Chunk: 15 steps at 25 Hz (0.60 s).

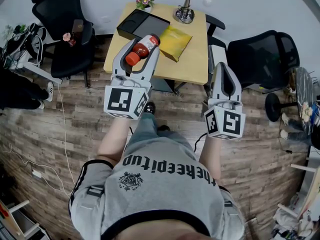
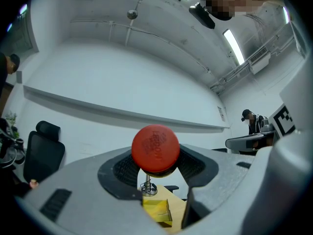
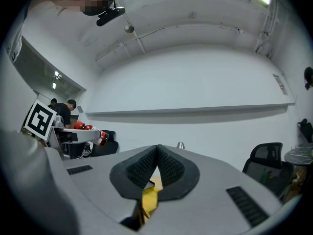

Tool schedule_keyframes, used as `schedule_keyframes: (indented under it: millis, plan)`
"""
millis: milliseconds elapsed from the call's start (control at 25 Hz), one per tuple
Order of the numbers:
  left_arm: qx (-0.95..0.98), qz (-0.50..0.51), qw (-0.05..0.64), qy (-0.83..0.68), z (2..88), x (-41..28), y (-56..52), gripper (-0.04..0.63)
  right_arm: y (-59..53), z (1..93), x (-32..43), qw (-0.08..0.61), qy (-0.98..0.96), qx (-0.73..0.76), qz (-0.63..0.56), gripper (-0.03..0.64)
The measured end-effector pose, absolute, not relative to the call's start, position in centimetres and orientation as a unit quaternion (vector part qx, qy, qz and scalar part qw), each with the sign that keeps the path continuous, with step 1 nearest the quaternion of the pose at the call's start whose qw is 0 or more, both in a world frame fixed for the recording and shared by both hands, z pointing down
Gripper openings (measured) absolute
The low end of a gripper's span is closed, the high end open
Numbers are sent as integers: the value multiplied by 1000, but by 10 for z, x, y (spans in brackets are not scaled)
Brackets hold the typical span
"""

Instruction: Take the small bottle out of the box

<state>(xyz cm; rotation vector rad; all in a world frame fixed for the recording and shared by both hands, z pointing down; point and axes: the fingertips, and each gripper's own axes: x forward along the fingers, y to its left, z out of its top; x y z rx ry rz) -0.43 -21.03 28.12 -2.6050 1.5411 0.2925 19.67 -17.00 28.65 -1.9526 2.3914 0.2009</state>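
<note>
The bottle (image 1: 142,49) sits clamped between the two jaws of the left gripper (image 1: 145,45), lying along them with its red cap (image 2: 155,149) turned back toward the gripper's marker cube and its labelled body pointing out past the tips. In the left gripper view the cap fills the gap between the ribbed pads, which press on the bottle from either side, and only wall and ceiling show behind it, so the bottle is held up in the air, out of the box. The black box (image 1: 142,24) lies open on the table (image 1: 192,64), just beyond and below the left gripper's tips. A yellow bag (image 1: 174,42) lies on the table beside the box, to the right of those tips; it also shows low between the jaws in the left gripper view (image 2: 157,210). Farther ahead of the left gripper, at the table's far edge, stand a lamp (image 1: 186,13) and a small pot of flowers (image 1: 145,2). The right gripper (image 1: 223,66) hangs to the right of the left one, well apart from the bottle, over the table's near right corner; its jaws are pressed together with nothing between them (image 3: 157,153). From its own view the left gripper and bottle show off to its left (image 3: 89,127). Black chairs stand left (image 1: 65,29) and right (image 1: 260,54) of the table.
</note>
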Motion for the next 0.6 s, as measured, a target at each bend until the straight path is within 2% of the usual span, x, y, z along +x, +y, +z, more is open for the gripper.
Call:
schedule_keyframes:
  millis: [600]
  plan:
    - [-854,104,45,507,278,-7,-206,222,-166,285,196,21,774,-630,68,2]
